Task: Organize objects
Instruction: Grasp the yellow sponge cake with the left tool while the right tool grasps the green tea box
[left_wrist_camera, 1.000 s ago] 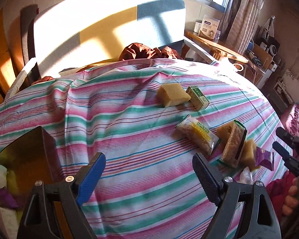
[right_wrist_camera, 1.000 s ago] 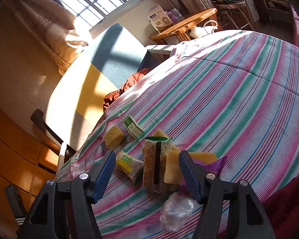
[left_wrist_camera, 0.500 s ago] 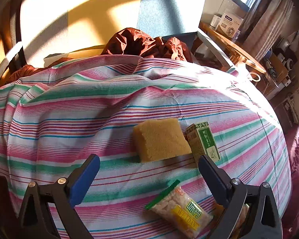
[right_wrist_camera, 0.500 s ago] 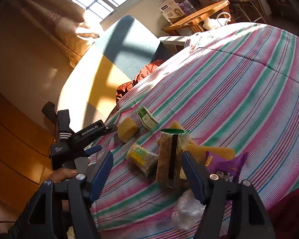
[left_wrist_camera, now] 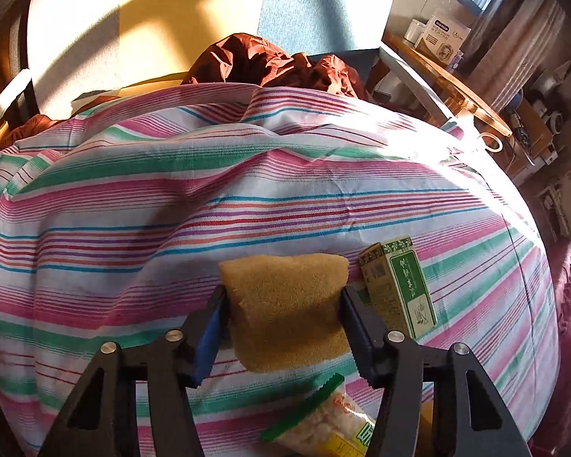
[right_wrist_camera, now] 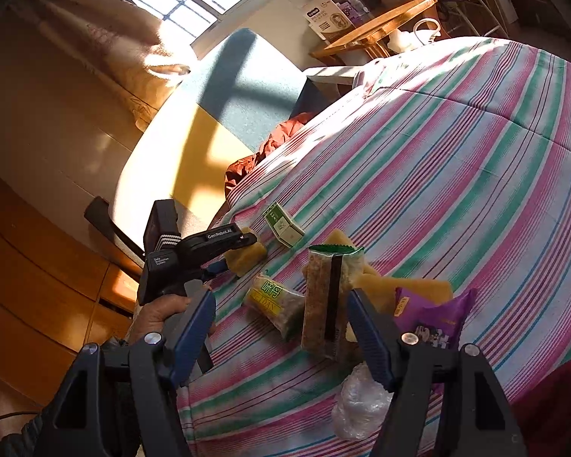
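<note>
Clamped on the yellow sponge, the left gripper has just been closing, its pads pressing the block's two side faces. Sponge looks light and soft, so a mid-side squeeze should hold though it will dent. It sits toward the striped bedspread's left edge, just beside a green carton. The right gripper hangs open over the snack packets, holding nothing.

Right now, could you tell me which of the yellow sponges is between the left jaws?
The lone sponge beside the green box, pinched by the left gripper. The other sponges lie untouched in the snack pile near the right gripper.
</note>
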